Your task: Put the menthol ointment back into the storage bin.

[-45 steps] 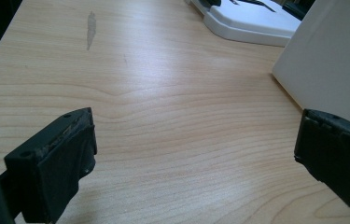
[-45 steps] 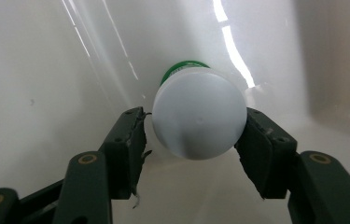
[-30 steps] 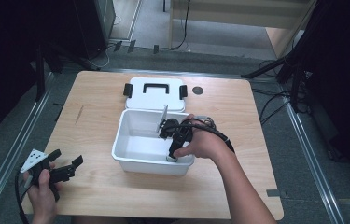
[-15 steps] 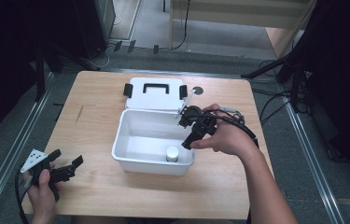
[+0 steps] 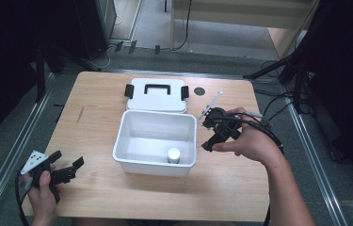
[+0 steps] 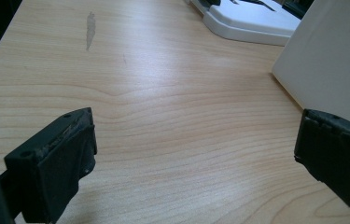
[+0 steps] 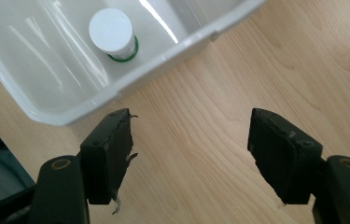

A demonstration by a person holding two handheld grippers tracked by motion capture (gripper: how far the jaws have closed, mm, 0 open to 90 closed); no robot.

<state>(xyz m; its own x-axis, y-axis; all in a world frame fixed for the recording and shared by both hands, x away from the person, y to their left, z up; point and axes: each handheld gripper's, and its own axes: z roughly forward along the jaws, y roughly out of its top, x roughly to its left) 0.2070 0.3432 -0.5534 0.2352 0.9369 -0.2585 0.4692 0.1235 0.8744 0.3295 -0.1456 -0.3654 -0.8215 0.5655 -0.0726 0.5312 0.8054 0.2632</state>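
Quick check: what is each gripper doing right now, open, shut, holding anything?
Left gripper: open, empty, over bare table.
Right gripper: open, empty, beside the white bin.

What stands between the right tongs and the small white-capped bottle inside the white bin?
The bin's right wall does: the right tongs are outside it over bare table, open and empty, while the bottle stands inside near the front wall. From above, the bin is open.

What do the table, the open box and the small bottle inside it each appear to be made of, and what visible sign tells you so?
Table: pale wood or wood-look laminate, with visible grain lines.
Box: probably glossy white plastic; its walls show bright reflections.
Bottle: likely plastic, with a smooth matte white cap and a green band below it.
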